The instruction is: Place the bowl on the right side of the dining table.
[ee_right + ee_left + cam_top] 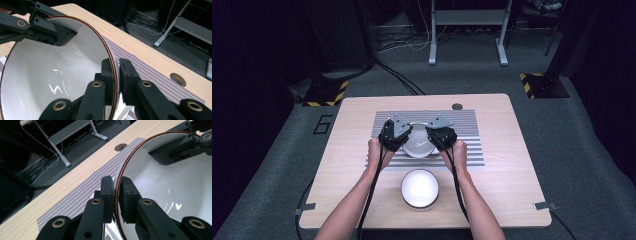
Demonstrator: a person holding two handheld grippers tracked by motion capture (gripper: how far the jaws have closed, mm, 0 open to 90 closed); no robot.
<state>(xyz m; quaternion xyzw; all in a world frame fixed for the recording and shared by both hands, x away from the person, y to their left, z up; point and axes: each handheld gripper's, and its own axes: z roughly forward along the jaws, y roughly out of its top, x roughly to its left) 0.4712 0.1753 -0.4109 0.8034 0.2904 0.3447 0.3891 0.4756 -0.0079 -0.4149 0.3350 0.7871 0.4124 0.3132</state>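
pinching the bowl [418,145] from both sides, i have one set of tongs on each edge of it. my left gripper [396,134] clamps the rim on the bowl's left, and my right gripper [441,134] clamps the rim on its right, so the bowl sits between my two hands over the striped mat [467,125].

in the left gripper view my left gripper [117,192] has its two black jaws pressed on the thin brown-edged rim, one pad outside the wall and one inside, with the bowl [162,185] spreading white to the right. across the bowl i see my other gripper's jaws biting the far rim. the mat [82,195] runs away to the left, and past it the table [62,182] with its round cable hole [120,146].

in the right gripper view it is the mirror of that: my right gripper [117,75] is closed on the rim, the bowl [55,75] opening to the left, the mat [150,70] and table [140,42] to the right, the hole [178,79] near the edge.

i cannot tell whether the bowl's base touches the mat or hangs just above it.

nearer me on the bare table [512,200] stands a second bowl [419,188], white inside, apart from the mat and between my forearms.
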